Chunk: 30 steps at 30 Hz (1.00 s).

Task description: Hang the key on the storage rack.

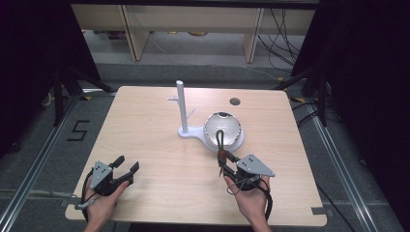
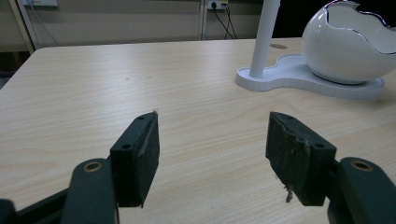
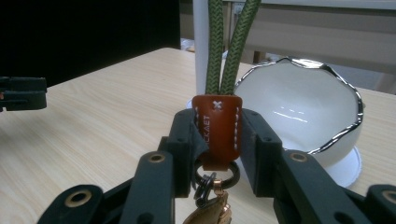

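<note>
Clearly Ahead: Loop Over the Bowl, Stand to the Left

Here the right gripper [image 1: 223, 164] is clamped on the keychain [image 3: 217, 130] by its brown leather tab; in the right gripper view both pads press the tab's flat sides. From the tab the green cord loop [image 1: 220, 139] runs straight away from the claw, its long axis pointing forward across the table, and its far end appears to lie over the rim of the bowl [image 1: 231, 126]. Below the tab hang a dark metal ring and a brass-coloured clip. The stand [image 1: 182, 108], a white upright post with short side pegs, rises just left of the bowl on the same white base, so any hanging move would, by this reading, carry the loop forward, up and leftward. The right hand is far the nearer; the left gripper [image 1: 127, 167] rests well apart near the table's near left corner, jaws wide and holding nothing. The cord is a braided olive rope doubled into a narrow loop; the tab is stitched in white and stamped with small lettering. The bowl is glossy white with a jagged, silver-edged rim.
</note>
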{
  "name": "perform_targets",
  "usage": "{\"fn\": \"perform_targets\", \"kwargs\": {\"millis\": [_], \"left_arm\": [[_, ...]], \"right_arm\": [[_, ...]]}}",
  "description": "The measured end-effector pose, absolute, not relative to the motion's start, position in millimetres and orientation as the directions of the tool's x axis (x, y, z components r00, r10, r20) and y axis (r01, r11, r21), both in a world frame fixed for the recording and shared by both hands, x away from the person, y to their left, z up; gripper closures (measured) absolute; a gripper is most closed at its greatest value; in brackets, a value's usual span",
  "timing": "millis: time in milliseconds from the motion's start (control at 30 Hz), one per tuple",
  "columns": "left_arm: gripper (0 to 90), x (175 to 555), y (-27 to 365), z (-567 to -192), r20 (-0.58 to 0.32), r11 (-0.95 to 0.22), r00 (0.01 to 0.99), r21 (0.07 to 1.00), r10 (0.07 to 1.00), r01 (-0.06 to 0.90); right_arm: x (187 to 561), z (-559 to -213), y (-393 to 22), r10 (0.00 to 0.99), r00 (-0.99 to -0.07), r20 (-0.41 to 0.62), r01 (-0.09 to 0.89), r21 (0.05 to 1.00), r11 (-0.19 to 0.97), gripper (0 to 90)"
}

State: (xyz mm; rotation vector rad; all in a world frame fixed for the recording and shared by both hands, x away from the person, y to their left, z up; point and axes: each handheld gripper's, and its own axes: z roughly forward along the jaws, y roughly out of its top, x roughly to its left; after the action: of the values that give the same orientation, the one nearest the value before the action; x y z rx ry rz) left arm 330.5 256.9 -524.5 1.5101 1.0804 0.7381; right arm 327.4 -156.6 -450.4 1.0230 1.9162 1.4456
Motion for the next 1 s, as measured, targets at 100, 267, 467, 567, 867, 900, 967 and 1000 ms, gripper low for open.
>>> {"fn": "perform_targets", "kwargs": {"millis": [100, 267, 467, 567, 867, 900, 967, 1000], "left_arm": [[34.7, 329, 257, -523, -0.097, -0.003, 0.389, 0.968, 0.916, 0.25], [34.8, 326, 252, -515, -0.104, 0.003, 0.414, 0.971, 0.904, 0.238], [36.7, 323, 232, -497, -0.116, 0.001, 0.503, 0.975, 0.857, 0.222], [37.8, 323, 226, -491, -0.116, -0.008, 0.525, 0.974, 0.843, 0.228], [42.4, 329, 191, -463, -0.133, -0.005, 0.633, 0.977, 0.762, 0.211], [43.3, 329, 188, -461, -0.139, 0.006, 0.646, 0.979, 0.751, 0.204], [44.3, 329, 182, -455, -0.142, -0.002, 0.658, 0.977, 0.739, 0.212], [45.7, 330, 176, -451, -0.15, 0.004, 0.672, 0.977, 0.725, 0.213]], "right_arm": [[328, -451, -154, 0.823, -0.568, 0.035, 0.257, 0.957, 0.137, 68.2], [328, -451, -149, 0.808, -0.588, 0.036, 0.249, 0.959, 0.138, 68.2], [329, -450, -142, 0.798, -0.602, 0.025, 0.246, 0.957, 0.156, 68.2], [328, -450, -139, 0.795, -0.606, 0.032, 0.245, 0.958, 0.148, 68.2], [328, -451, -129, 0.783, -0.622, 0.024, 0.238, 0.958, 0.16, 68.2], [328, -451, -127, 0.788, -0.615, 0.015, 0.234, 0.958, 0.164, 68.2], [328, -451, -126, 0.783, -0.621, 0.016, 0.229, 0.96, 0.163, 68.2], [329, -451, -125, 0.779, -0.627, 0.023, 0.231, 0.96, 0.157, 68.2]]}}
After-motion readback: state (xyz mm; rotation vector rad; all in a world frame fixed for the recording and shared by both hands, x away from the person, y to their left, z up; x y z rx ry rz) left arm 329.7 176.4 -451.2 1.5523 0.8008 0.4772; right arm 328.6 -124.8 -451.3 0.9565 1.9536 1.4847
